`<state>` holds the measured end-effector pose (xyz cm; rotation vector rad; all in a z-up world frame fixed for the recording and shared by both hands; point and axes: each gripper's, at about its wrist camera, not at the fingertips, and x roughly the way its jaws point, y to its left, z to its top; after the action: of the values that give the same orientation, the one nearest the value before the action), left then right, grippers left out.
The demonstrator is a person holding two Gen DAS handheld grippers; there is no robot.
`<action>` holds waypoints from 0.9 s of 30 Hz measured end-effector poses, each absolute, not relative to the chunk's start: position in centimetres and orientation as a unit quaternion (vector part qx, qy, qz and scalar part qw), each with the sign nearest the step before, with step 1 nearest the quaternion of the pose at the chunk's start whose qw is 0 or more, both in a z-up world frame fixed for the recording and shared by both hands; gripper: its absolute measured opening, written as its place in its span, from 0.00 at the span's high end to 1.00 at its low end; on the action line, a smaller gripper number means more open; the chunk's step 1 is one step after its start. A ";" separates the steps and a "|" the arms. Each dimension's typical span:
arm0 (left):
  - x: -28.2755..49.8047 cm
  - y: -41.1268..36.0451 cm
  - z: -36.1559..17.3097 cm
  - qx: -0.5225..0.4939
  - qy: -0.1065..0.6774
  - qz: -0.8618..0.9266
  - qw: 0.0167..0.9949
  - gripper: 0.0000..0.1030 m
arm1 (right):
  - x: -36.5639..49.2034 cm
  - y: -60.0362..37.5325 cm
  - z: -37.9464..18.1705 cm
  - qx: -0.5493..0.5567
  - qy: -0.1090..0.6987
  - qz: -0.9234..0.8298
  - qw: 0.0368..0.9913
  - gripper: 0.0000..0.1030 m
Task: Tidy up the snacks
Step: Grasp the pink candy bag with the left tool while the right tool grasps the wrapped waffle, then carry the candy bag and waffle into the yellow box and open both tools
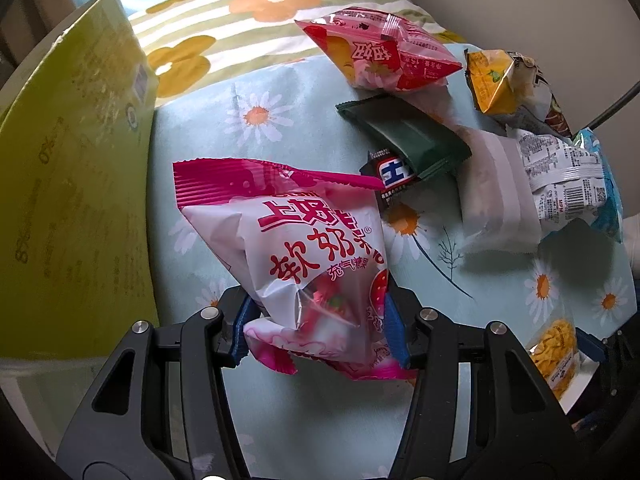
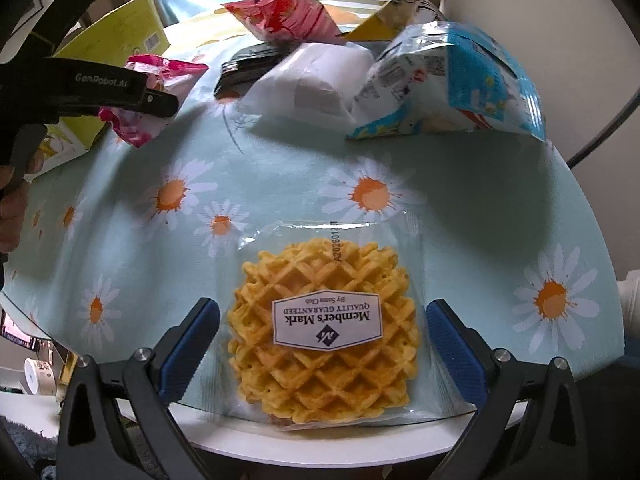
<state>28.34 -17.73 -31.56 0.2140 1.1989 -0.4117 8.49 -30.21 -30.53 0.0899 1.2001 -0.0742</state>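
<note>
Left wrist: left gripper [image 1: 320, 326] pinches pink candy bag [image 1: 304, 264]; right gripper [image 2: 323, 342] apparently straddles waffle pack [image 2: 324, 332].

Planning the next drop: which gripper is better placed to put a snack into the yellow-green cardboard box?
Left. The left gripper is already shut on the pink-and-white candy bag beside the yellow-green cardboard box. The right gripper is open around the clear-wrapped waffle pack.
</note>
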 end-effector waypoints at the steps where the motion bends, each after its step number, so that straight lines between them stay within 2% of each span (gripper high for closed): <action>1: 28.2 -17.6 -31.5 0.099 0.559 -0.190 0.801 0.52 | 8.4 -30.2 -30.5 0.046 0.564 -0.025 0.824 0.12; 5: 28.1 -17.6 -31.1 0.095 0.557 -0.185 0.804 0.52 | 8.3 -29.6 -29.8 0.033 0.556 -0.001 0.830 0.26; 8: 28.0 -17.6 -30.7 0.091 0.554 -0.181 0.808 0.52 | 8.6 -30.0 -29.5 0.046 0.554 0.009 0.831 0.32; 15: 26.7 -17.5 -28.1 0.075 0.538 -0.175 0.821 0.52 | 8.3 -30.7 -27.3 0.056 0.535 0.031 0.843 0.32; 27: 24.8 -14.2 -17.6 -0.001 0.465 -0.135 0.875 0.52 | 12.3 -30.2 -17.2 0.022 0.435 0.104 0.894 0.33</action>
<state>24.78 -14.17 -17.60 -0.0023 0.9713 -0.2820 12.29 -30.22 -17.24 0.0454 0.9015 0.2156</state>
